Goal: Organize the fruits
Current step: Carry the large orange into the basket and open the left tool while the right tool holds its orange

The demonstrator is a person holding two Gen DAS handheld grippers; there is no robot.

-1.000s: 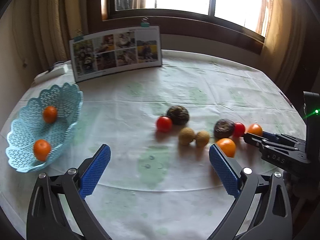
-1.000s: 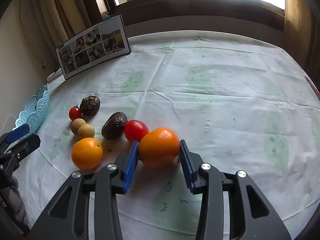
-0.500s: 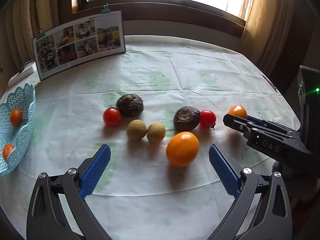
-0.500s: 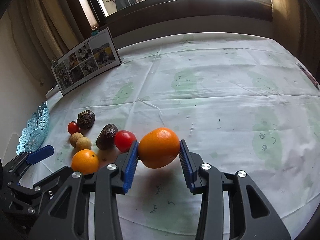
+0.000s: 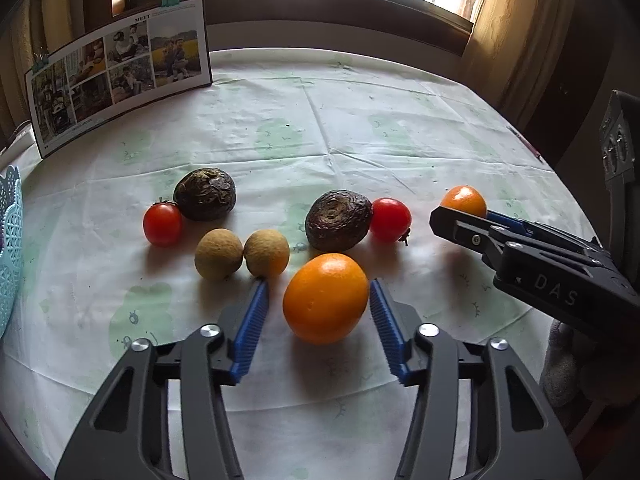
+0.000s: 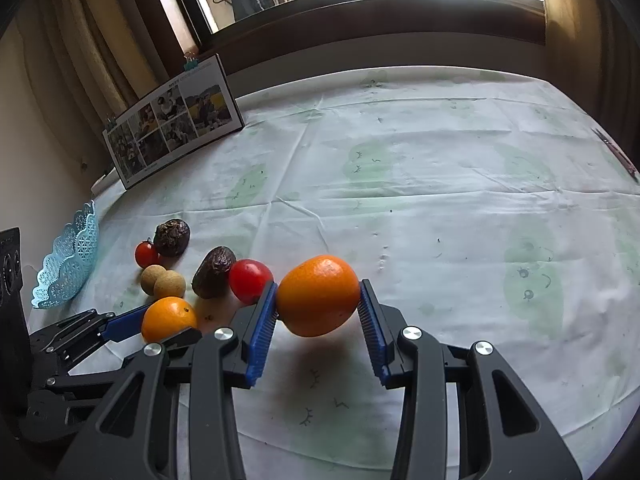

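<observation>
An orange lies on the tablecloth between the blue pads of my left gripper. The jaws have narrowed around it, with a thin gap still showing at the left pad. My right gripper is shut on a second orange and holds it just above the cloth, over its shadow. The left wrist view shows that held orange at the right. Two tomatoes, two dark wrinkled fruits and two tan round fruits lie loose.
A blue lace basket stands at the table's left edge; its inside is out of view. A photo board leans at the back left under the window. The right half of the tablecloth is bare apart from a pen.
My left gripper swung from the basket side to the loose fruits and narrowed its jaws around the near orange. My right gripper raised its orange off the cloth.
</observation>
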